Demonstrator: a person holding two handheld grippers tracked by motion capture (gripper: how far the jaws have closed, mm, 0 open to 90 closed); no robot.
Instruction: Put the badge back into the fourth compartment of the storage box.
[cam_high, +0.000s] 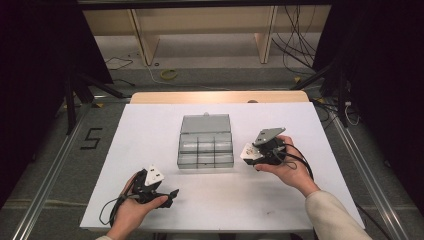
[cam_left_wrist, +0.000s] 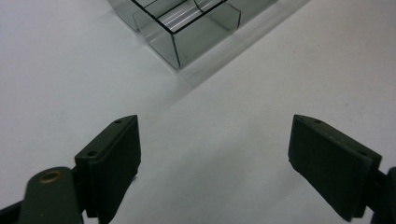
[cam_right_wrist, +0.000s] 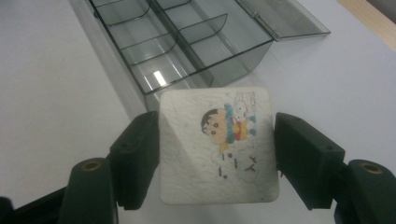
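A clear plastic compartment box (cam_high: 181, 148) lies in the middle of the white table with its lid (cam_high: 205, 123) folded open at the back; its cells look empty. My right gripper (cam_high: 253, 152) is just right of the box, shut on a white square card (cam_right_wrist: 215, 154) printed with a cartoon child. In the right gripper view the card sits between both jaws, with the box (cam_right_wrist: 205, 70) just ahead. My left gripper (cam_high: 169, 194) is near the table's front left, open and empty (cam_left_wrist: 215, 121), with a corner of the box (cam_left_wrist: 177, 44) ahead of it.
The white table sheet (cam_high: 150, 130) ends on a wooden strip (cam_high: 220, 96) at the back. Cables (cam_high: 300, 50) and a shelf frame (cam_high: 145, 35) lie on the floor beyond. A cable trails from each gripper.
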